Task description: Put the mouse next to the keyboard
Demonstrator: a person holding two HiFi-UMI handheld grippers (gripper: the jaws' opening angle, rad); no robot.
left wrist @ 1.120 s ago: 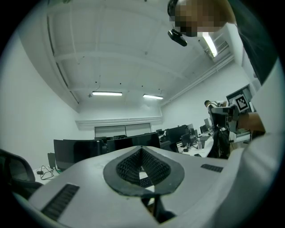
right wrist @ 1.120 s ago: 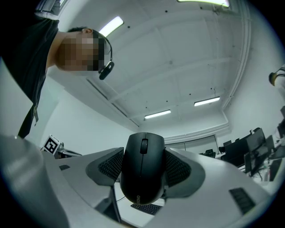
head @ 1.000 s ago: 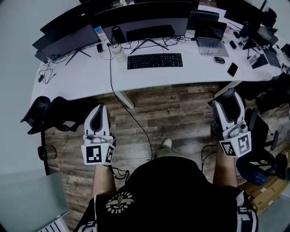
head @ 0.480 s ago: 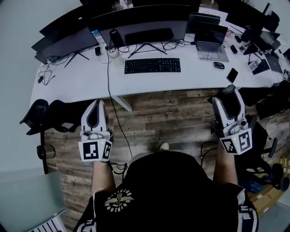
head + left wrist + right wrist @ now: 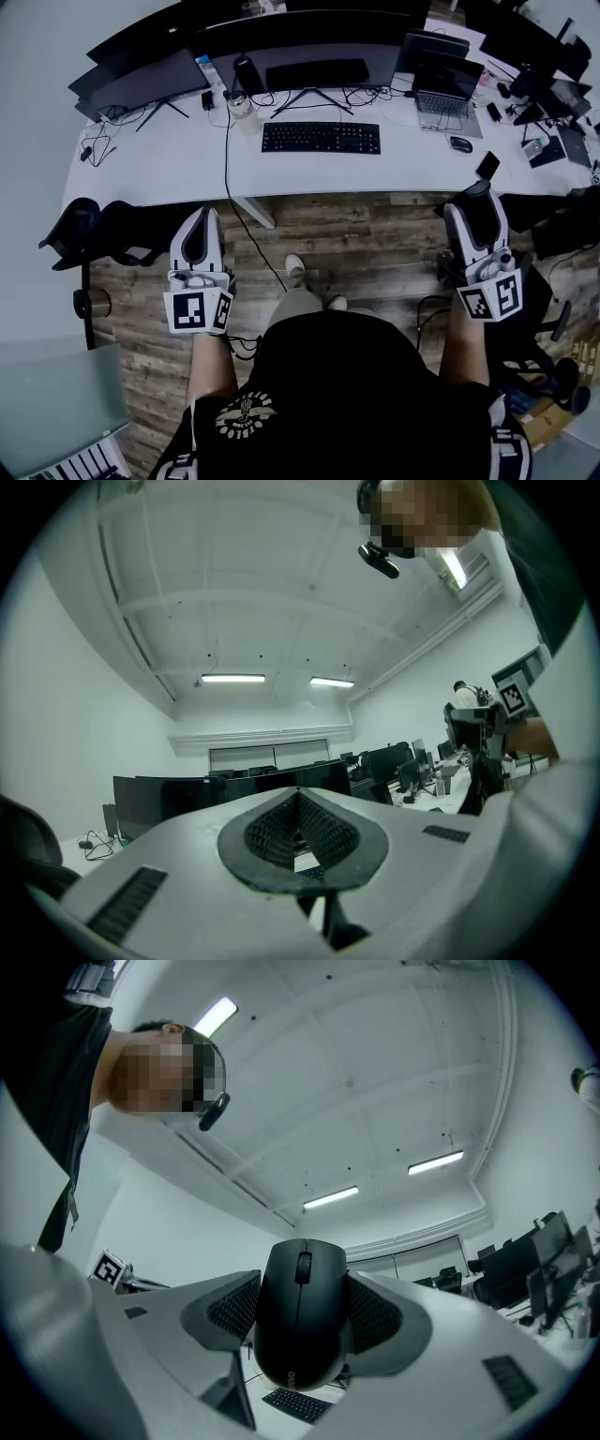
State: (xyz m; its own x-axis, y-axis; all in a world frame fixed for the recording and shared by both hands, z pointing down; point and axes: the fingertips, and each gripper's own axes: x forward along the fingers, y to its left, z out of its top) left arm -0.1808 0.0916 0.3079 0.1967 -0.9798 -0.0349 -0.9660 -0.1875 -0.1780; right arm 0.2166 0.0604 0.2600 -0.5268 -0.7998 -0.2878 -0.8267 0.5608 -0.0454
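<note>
A black keyboard (image 5: 321,137) lies on the white desk (image 5: 169,164) in front of the monitors. My right gripper (image 5: 476,204) is held over the wooden floor, short of the desk's right end, and is shut on a black mouse (image 5: 300,1321). The mouse fills the gap between the ribbed pads (image 5: 234,1309), its wheel facing the camera. My left gripper (image 5: 201,230) hangs over the floor at the left, well short of the desk. Its jaws are shut with nothing between them (image 5: 300,829). Both grippers point upward toward the ceiling.
Monitors (image 5: 300,52) line the desk's back edge. A laptop (image 5: 448,89), a second mouse (image 5: 459,143) and a phone (image 5: 487,166) lie at the right. A jar (image 5: 244,105) and a hanging cable (image 5: 230,178) are left of the keyboard. Black chairs (image 5: 89,234) stand at both sides.
The person has stepped forward, one leg now out in front. Both grippers have kept their places and their grip.
</note>
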